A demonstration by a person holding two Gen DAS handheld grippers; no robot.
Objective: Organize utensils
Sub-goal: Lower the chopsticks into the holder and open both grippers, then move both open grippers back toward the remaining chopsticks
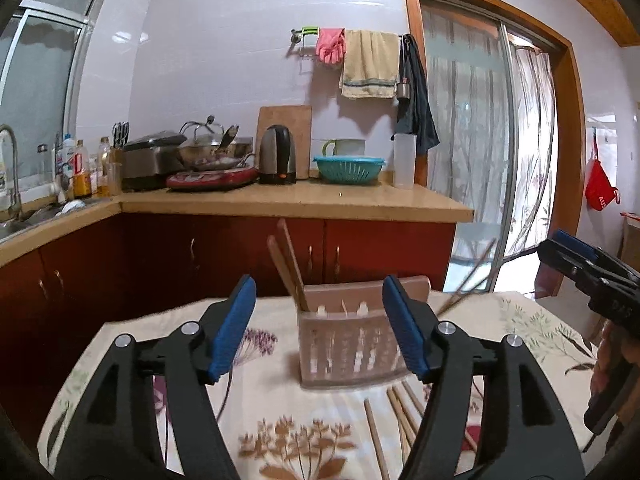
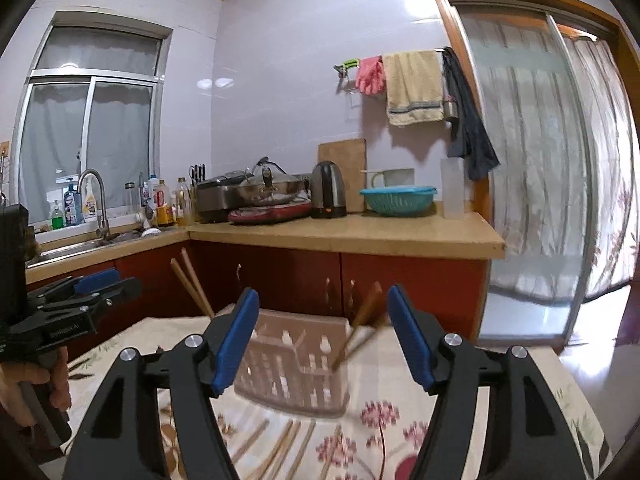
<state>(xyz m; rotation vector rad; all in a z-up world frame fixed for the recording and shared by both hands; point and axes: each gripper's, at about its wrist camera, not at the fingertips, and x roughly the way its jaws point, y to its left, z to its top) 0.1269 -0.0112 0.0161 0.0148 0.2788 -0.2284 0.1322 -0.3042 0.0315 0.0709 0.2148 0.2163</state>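
Note:
A brown slotted utensil holder (image 1: 348, 344) (image 2: 296, 368) stands on the floral tablecloth. Two wooden chopsticks (image 1: 288, 264) (image 2: 192, 284) lean out of its left end. At its right end, blurred chopsticks (image 1: 468, 276) (image 2: 360, 328) slant up and to the right. Several loose chopsticks (image 1: 400, 408) (image 2: 280, 444) lie on the cloth in front of the holder. My left gripper (image 1: 318, 284) (image 2: 120, 280) is open just short of the holder, with nothing between its blue pads. My right gripper (image 2: 323, 292) (image 1: 560, 246) is open beside it, also with nothing between its pads.
The table (image 1: 120, 360) ends just behind the holder, with red cabinets and a wooden counter (image 1: 296, 200) beyond. On the counter stand a kettle (image 1: 278, 154), a teal colander (image 1: 348, 168) and cookware. A sliding glass door (image 2: 532, 184) is at the right. A hand (image 2: 40, 384) holds the left gripper.

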